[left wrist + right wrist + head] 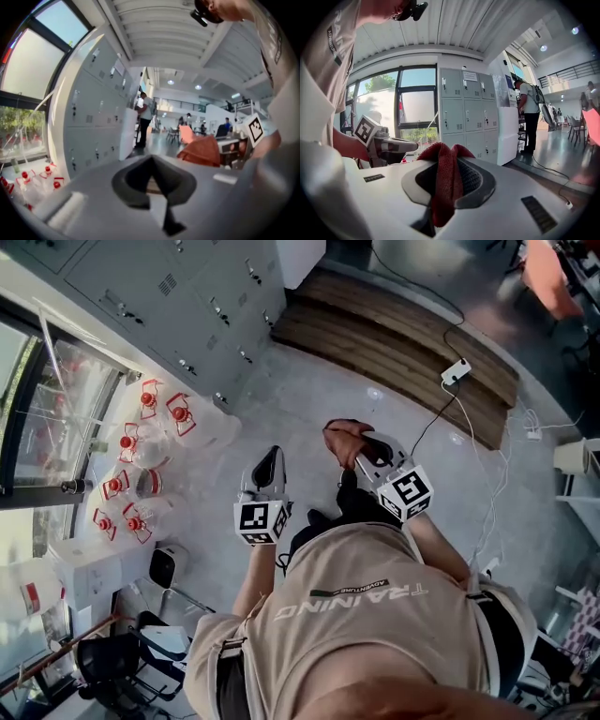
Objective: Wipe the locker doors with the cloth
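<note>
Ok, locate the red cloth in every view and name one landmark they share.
Head view: cloth just above centre, at the tip of the right gripper.
Left gripper view: cloth right of centre.
Right gripper view: cloth at lower centre, clamped between the jaws.
Shared landmark: grey lockers.

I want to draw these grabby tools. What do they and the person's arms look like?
The left gripper and right gripper are pale grey with dark grey fingers, each carrying a white cube with black square markers. The person wears a beige T-shirt with short sleeves.
</note>
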Tool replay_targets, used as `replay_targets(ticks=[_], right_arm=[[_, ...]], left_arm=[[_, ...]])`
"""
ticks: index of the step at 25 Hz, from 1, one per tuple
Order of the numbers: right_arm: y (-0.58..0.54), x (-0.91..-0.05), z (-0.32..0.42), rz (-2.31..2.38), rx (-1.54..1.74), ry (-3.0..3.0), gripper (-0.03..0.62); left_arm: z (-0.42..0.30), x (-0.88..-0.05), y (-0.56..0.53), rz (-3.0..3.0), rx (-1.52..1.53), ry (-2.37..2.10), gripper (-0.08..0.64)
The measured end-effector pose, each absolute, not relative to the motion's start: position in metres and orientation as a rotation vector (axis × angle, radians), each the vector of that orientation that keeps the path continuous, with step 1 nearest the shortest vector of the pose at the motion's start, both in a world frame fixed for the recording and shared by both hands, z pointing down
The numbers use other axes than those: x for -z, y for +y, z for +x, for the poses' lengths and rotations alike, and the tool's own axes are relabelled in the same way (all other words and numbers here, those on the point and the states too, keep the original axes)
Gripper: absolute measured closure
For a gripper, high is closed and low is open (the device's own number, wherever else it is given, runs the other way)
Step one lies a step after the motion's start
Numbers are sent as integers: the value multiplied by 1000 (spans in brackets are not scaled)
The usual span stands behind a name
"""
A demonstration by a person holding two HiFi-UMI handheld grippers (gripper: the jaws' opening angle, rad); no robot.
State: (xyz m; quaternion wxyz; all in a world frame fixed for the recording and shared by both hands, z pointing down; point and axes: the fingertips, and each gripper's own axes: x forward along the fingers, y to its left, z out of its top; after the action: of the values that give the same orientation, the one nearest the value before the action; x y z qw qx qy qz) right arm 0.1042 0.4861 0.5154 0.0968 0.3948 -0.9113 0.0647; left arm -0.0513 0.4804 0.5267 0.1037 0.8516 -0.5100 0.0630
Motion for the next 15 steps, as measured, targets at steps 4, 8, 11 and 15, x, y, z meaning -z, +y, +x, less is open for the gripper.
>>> replay_targets(ticks=[4,8,11,15], right_arm=[[468,-524,121,1143,-263,-2715,549],[439,-533,133,1079,-295,-2768,549],[413,-533,139,1047,-291,-2812,550],[375,-537,158,997,-304,-2834,549]], left_arm=[[-24,-511,451,2545,-217,-1487,554],[-7,-500,419,2540,-246,-1524,554],[1,-495,399,2514,-266,-1553,554],[28,-496,376,2497,-276,-1558,554]])
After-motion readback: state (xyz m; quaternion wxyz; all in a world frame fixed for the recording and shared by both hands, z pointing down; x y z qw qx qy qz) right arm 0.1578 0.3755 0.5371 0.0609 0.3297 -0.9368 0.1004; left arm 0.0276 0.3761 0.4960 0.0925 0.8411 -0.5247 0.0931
